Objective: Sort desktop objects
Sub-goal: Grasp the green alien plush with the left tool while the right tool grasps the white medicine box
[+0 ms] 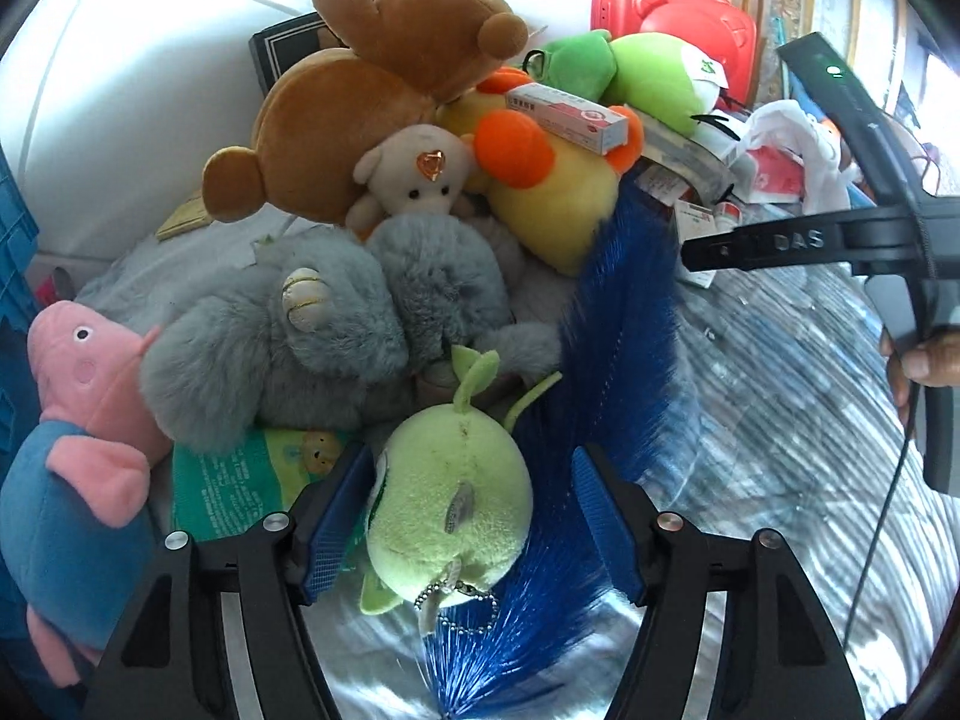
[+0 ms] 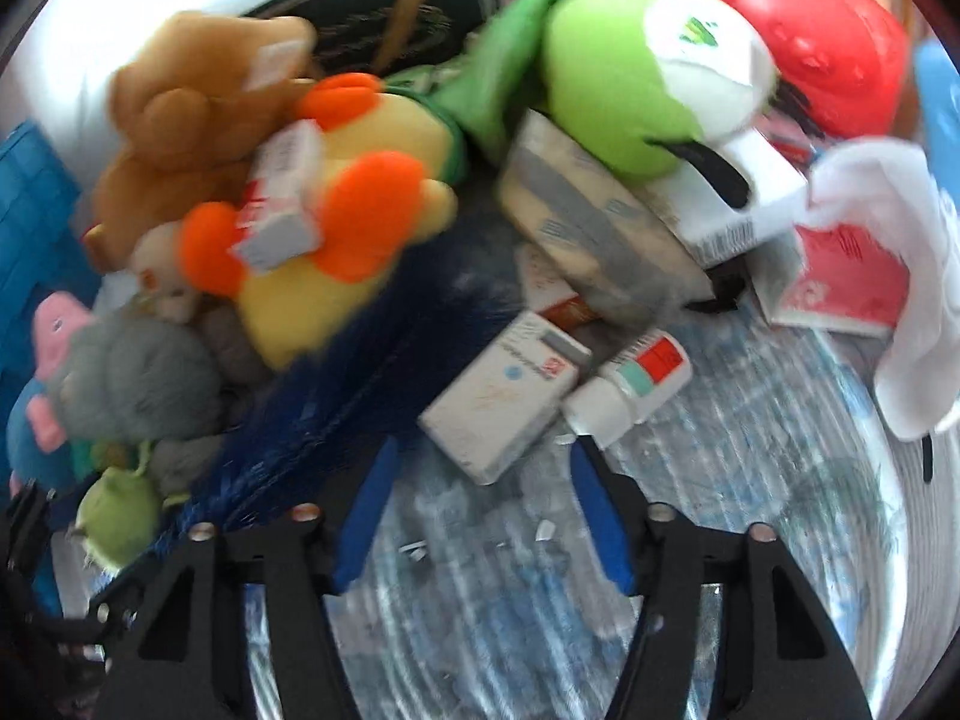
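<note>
A cluttered tabletop covered in shiny silver foil [image 2: 750, 480], seen from two hand-held grippers.

In the left wrist view, the left gripper [image 1: 474, 528] has its blue-padded jaws spread wide around a small pale green plush [image 1: 450, 504] with a leaf sprout on top and a bead chain below. The left pad sits just beside the plush's side; a gap shows at the right pad, so the plush is framed, not squeezed. It rests partly on a blue bristle brush [image 1: 606, 324] that fans from near to far. Packed tightly behind are a grey furry plush [image 1: 282, 354], a small beige bear [image 1: 414, 174], a large brown bear [image 1: 360, 96] and a yellow duck with orange feet [image 1: 546, 192], with a pink pig toy [image 1: 84, 396] at the left edge. Open foil lies only to the right, where the right gripper [image 1: 714, 252] reaches in from the side; its jaw spacing cannot be told here.

The blurred right wrist view shows the right gripper's jaws parted and holding nothing, over bare foil. Just beyond the tips lie a white medicine box [image 2: 504, 390] and a small white bottle [image 2: 630, 384], touching each other, items the left view barely shows. Farther off are a lime green plush [image 2: 630, 78] and a red case [image 2: 816, 42].
</note>
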